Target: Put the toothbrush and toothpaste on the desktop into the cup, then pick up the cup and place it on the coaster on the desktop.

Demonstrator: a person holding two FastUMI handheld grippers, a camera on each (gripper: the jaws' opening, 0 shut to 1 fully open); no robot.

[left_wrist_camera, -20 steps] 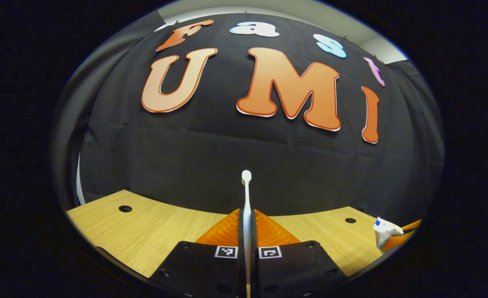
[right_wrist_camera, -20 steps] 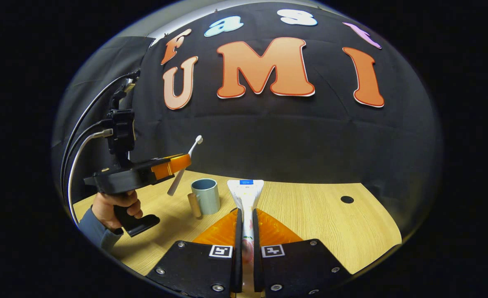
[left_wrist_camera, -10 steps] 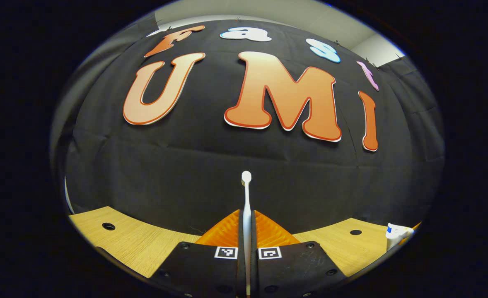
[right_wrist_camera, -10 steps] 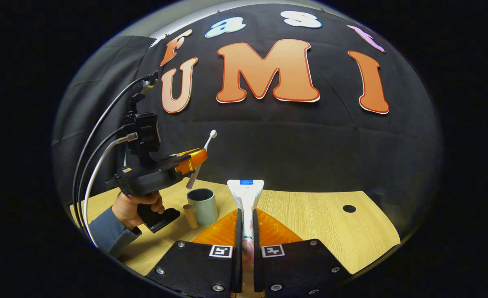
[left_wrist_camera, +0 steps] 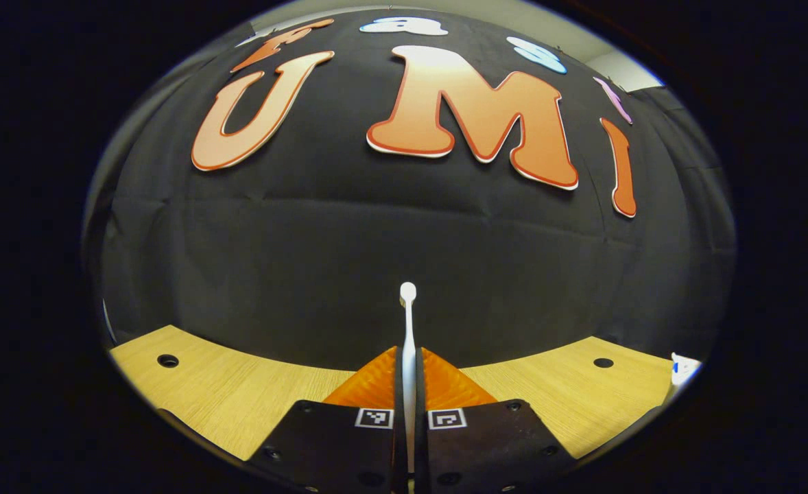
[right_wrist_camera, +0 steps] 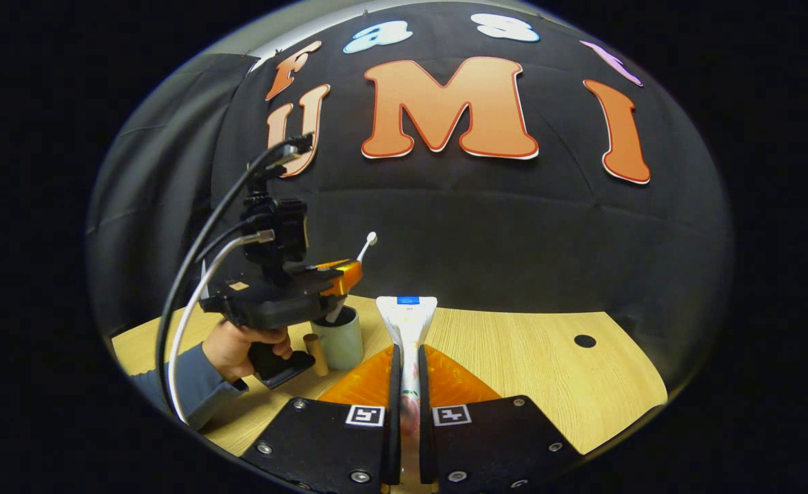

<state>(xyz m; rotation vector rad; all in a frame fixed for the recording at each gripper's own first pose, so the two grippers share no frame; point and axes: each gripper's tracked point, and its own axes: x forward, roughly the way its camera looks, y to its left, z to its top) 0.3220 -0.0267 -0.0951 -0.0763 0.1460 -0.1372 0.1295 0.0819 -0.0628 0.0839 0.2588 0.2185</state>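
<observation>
Item one: left gripper [right_wrist_camera: 341, 274], which I hold above the cup [right_wrist_camera: 339, 339]; both fingers clamped on the toothbrush [left_wrist_camera: 408, 343]. Its long axis runs steeply tilted, head [right_wrist_camera: 371, 238] up and away, lower end at or just inside the cup's mouth (the gripper body hides the exact contact, so I cannot tell if it has entered).

Item two: right gripper [right_wrist_camera: 405, 384], both fingers pressed on the toothpaste [right_wrist_camera: 407, 322], tube pointing forward along the fingers, held above the desktop [right_wrist_camera: 527, 357].

Item three: cup, upright on the desktop, ahead and to the left of my right gripper, just under the left one. The left hand [right_wrist_camera: 245, 343] is plainly nearer.

Judgement: toothbrush goes in first; I should lower it along its own axis and release, then bring the toothpaste across leftward.
</observation>
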